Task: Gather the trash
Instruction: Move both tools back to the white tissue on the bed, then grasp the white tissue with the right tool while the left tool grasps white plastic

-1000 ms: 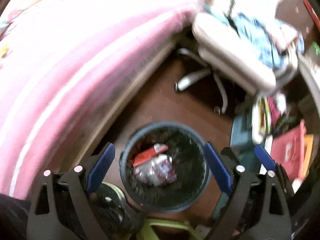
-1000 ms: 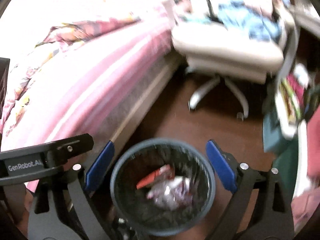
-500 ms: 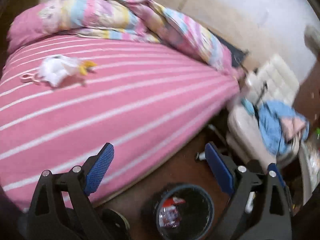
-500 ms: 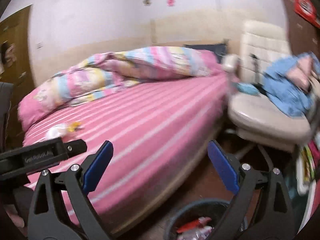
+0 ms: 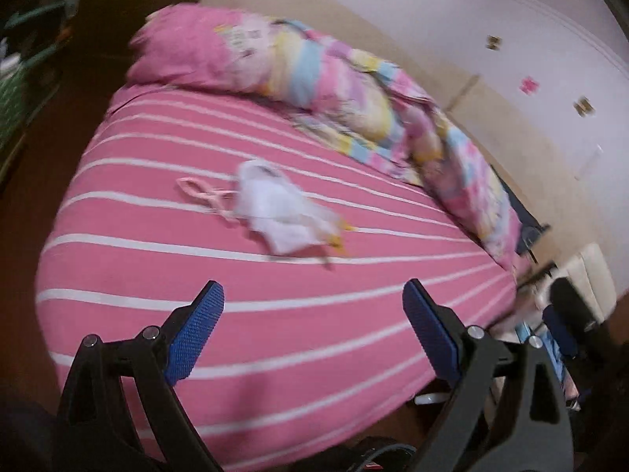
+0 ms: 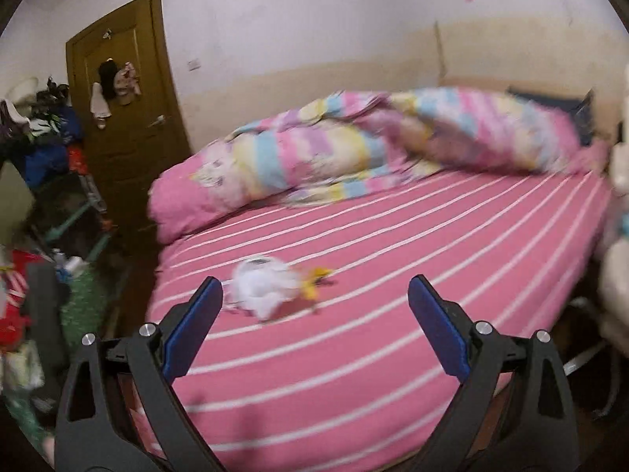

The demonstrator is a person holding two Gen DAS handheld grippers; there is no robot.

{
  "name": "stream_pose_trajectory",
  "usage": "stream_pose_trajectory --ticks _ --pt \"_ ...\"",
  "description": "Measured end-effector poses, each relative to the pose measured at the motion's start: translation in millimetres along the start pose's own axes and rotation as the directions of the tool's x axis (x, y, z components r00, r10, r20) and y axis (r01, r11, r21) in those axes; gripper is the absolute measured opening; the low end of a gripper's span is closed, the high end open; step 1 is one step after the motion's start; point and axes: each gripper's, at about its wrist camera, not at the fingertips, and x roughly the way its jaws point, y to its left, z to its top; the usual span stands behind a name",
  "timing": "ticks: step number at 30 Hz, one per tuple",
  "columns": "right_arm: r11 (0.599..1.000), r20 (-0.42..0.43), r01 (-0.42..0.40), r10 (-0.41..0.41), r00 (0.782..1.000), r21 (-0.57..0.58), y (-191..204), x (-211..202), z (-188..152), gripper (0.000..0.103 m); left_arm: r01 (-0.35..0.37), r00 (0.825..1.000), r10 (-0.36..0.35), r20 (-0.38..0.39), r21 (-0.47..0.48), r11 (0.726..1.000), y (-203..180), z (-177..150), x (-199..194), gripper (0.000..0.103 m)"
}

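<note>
A crumpled white tissue or wrapper [image 5: 275, 212] with a small yellow scrap [image 5: 340, 238] beside it lies on the pink striped bed [image 5: 275, 314]. It also shows in the right wrist view [image 6: 263, 287], with the yellow scrap [image 6: 314, 281] to its right. A thin pink looped band [image 5: 200, 194] lies just left of the white piece. My left gripper [image 5: 312, 330] is open and empty above the bed's near edge. My right gripper [image 6: 314, 326] is open and empty, the white piece just beyond its left finger. The trash bin is out of view.
A rolled pastel striped duvet [image 6: 354, 149] and pink pillow [image 5: 188, 51] lie along the bed's far side. A brown door [image 6: 125, 90] and cluttered shelves [image 6: 51, 196] stand at the left. A cream chair [image 6: 617, 275] is at the right edge.
Both grippers have swung up and left from over the trash bin to face the bed. The bin has left both views; the white piece on the bed is now closer.
</note>
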Motion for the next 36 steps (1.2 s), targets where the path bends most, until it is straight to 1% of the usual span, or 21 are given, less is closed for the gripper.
stream_pose_trajectory --ticks 2,3,4,5,6,8,10,11,13,14,15,16,18,19,21,26,28,30,33,36 --pt "0.999 -0.024 -0.036 0.036 0.999 -0.002 15.8 20.6 3.7 0.094 -0.035 0.999 0.035 -0.006 -0.031 0.999 22.4 8.6 4.9 0.090" --pt "0.999 -0.038 -0.051 0.051 0.998 -0.007 21.2 29.3 4.6 0.094 -0.061 0.998 0.062 0.004 -0.033 0.998 31.1 12.0 6.4 0.090" --pt "0.997 -0.079 -0.079 0.077 0.994 -0.014 28.8 47.8 5.4 0.094 -0.083 0.996 0.083 0.011 -0.027 0.996 36.9 14.1 9.1 0.090" --pt "0.996 -0.096 -0.089 0.087 0.992 -0.013 34.9 56.0 6.1 0.094 -0.105 0.994 0.105 0.014 -0.017 0.994 43.7 17.3 13.1 0.090" --pt "0.995 -0.121 -0.099 0.097 0.988 -0.006 39.2 68.4 4.4 0.094 -0.117 0.993 0.117 0.011 -0.017 0.993 51.3 20.4 16.8 0.090" --pt "0.995 -0.144 -0.103 0.103 0.984 0.008 45.5 85.9 1.5 0.094 -0.125 0.992 0.125 -0.002 -0.024 0.992 62.1 27.6 26.7 0.090" --pt "0.993 -0.179 -0.117 0.120 0.977 0.029 48.9 110.1 -7.2 0.094 -0.124 0.992 0.124 -0.012 -0.022 0.992 68.9 32.9 35.6 0.090" --pt "0.992 -0.187 -0.121 0.125 0.974 0.032 52.6 113.0 -14.5 0.094 -0.128 0.992 0.127 -0.026 -0.028 0.991 72.7 36.2 43.4 0.090" --pt "0.989 -0.229 -0.143 0.149 0.962 0.043 52.5 135.1 -27.1 0.091 -0.126 0.991 0.123 -0.052 -0.042 0.991 78.5 38.9 56.1 0.090" --pt "0.988 -0.242 -0.148 0.155 0.958 0.046 48.4 139.7 -32.2 0.089 -0.125 0.990 0.121 -0.070 -0.054 0.991 82.3 40.2 62.4 0.090" --pt "0.986 -0.276 -0.159 0.168 0.946 0.055 46.9 152.5 -38.7 0.087 -0.122 0.990 0.116 -0.082 -0.065 0.990 85.6 40.8 67.6 0.090" --pt "0.985 -0.291 -0.162 0.173 0.941 0.062 45.4 157.2 -41.9 0.086 -0.116 0.990 0.109 -0.093 -0.079 0.990 87.8 42.1 72.7 0.089" --pt "0.982 -0.333 -0.165 0.185 0.925 0.088 37.8 171.9 -47.6 0.076 -0.099 0.990 0.088 -0.107 -0.106 0.989 90.4 46.2 82.4 0.090" --pt "0.981 -0.364 -0.158 0.190 0.912 0.116 32.5 181.1 -50.8 0.074 -0.094 0.991 0.082 -0.110 -0.109 0.990 89.7 48.6 86.7 0.090" --pt "0.970 -0.414 -0.161 0.224 0.882 0.180 24.1 201.4 -56.0 0.064 -0.075 0.992 0.062 -0.114 -0.120 0.990 87.7 54.8 97.9 0.090" --pt "0.961 -0.439 -0.159 0.246 0.864 0.226 18.9 230.5 -58.4 0.055 -0.035 0.992 0.013 -0.123 -0.179 0.983 86.8 69.5 123.2 0.089" --pt "0.959 -0.443 -0.160 0.252 0.860 0.234 18.9 239.6 -58.0 0.055 -0.034 0.992 0.011 -0.127 -0.178 0.983 85.7 74.0 132.3 0.089" --pt "0.959 -0.452 -0.161 0.254 0.855 0.235 20.7 247.9 -57.6 0.055 -0.048 0.991 0.027 -0.132 -0.164 0.985 85.4 79.3 141.4 0.089" --pt "0.958 -0.479 -0.159 0.258 0.839 0.237 22.0 261.0 -58.2 0.056 -0.053 0.990 0.028 -0.137 -0.179 0.982 90.3 84.5 151.0 0.089" --pt "0.956 -0.480 -0.159 0.262 0.837 0.245 20.7 266.4 -56.7 0.056 -0.049 0.989 0.022 -0.144 -0.189 0.981 92.8 88.9 159.0 0.089"
